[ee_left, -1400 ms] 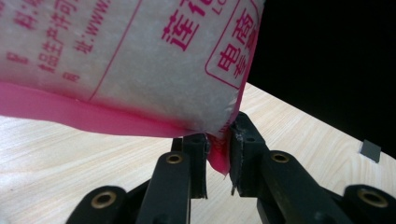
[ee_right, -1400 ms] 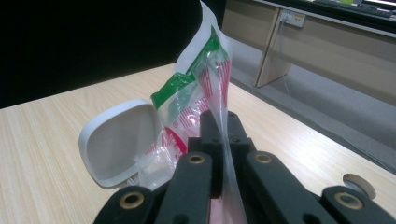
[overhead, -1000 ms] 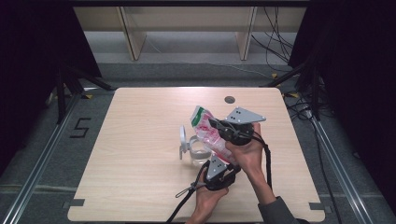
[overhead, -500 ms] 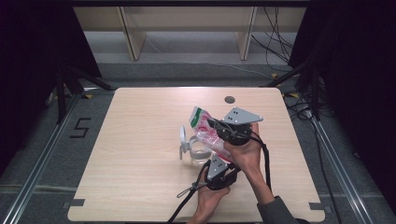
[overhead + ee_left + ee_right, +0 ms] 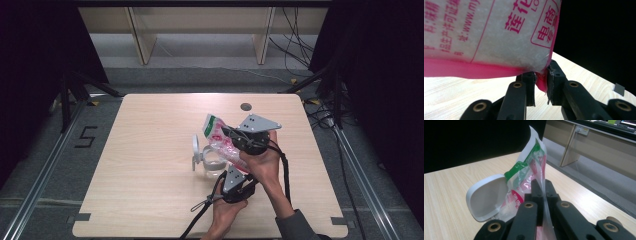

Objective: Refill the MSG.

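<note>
A: What have the grippers got?
B: The right gripper (image 5: 231, 134) is clamped on the bag (image 5: 216, 131); the left gripper (image 5: 541, 82) pinches its pink bottom edge.
A: Where's the bag?
B: Tilted above the clear container (image 5: 212, 164) with its open white lid (image 5: 486, 196). Probably pouring; next, tip it steadily.

One printed plastic bag (image 5: 216, 133), one clear lidded container (image 5: 210, 161), two grippers, one table (image 5: 150, 150).
</note>
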Tool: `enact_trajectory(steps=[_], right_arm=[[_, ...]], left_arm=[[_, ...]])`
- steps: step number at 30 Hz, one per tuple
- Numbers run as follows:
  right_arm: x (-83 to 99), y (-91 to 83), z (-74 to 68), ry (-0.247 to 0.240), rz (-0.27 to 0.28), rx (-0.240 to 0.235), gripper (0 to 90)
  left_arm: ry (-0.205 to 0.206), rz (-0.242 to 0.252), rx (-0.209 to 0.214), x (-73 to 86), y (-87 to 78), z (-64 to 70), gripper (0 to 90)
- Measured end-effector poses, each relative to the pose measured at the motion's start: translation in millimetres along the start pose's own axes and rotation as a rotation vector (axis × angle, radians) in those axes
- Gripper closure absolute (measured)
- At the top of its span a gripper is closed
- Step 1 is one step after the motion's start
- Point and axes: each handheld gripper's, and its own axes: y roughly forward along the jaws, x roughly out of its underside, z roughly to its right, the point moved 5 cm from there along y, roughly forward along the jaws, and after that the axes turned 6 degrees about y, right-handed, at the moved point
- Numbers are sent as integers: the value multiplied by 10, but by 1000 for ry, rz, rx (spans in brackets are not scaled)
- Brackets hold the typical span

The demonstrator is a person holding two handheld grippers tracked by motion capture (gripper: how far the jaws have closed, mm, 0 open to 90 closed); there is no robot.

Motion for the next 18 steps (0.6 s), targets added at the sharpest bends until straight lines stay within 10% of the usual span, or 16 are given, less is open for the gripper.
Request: enact_trajectory(steps=[18], right_arm=[[15, 16, 2, 1, -10, -12, 900]], left_arm=[[4, 5, 10, 3, 8, 8, 782]])
